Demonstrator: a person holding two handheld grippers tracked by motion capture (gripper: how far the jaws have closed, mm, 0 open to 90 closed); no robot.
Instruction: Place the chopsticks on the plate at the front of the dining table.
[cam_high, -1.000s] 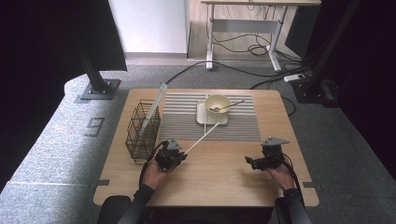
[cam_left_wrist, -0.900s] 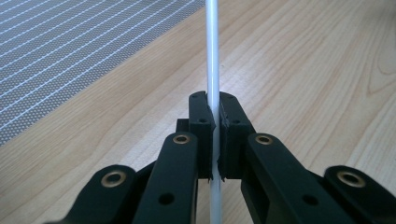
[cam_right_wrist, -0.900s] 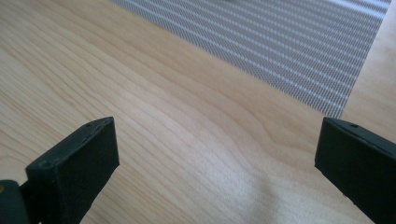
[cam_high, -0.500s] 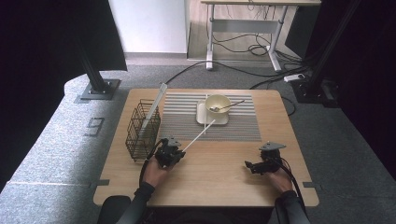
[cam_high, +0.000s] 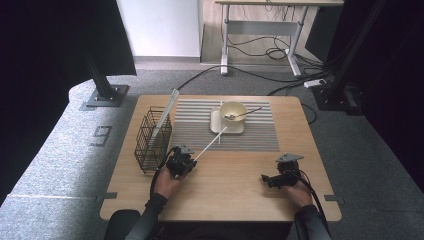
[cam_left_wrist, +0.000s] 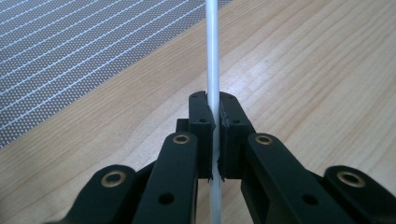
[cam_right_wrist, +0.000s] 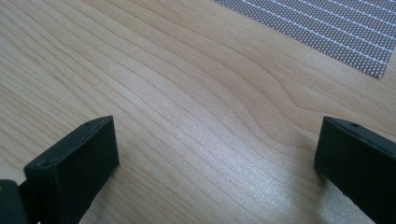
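A long thin white stick (cam_high: 210, 145) (cam_left_wrist: 212, 46) runs from my left gripper (cam_high: 191, 160) (cam_left_wrist: 214, 105) up and to the right, toward the white plate (cam_high: 216, 126). The left gripper's jaws are shut on the stick near its lower end, just above the wooden table (cam_high: 230, 195). My right gripper (cam_high: 265, 178) (cam_right_wrist: 217, 140) rests low over the bare wood at the front right, jaws pointing left. It stands open with nothing between its fingers (cam_right_wrist: 74, 163).
A cream bowl (cam_high: 233, 111) with a spoon (cam_high: 248, 112) in it stands on the plate, on a grey striped mat (cam_high: 190, 131) (cam_left_wrist: 56, 51) (cam_right_wrist: 336, 28). A black wire basket (cam_high: 152, 141) stands at the left with a pale flat strip (cam_high: 167, 112) leaning in it.
The right gripper has sunk toward the tabletop and come slightly nearer the front edge. The left gripper and its stick have stayed in place.
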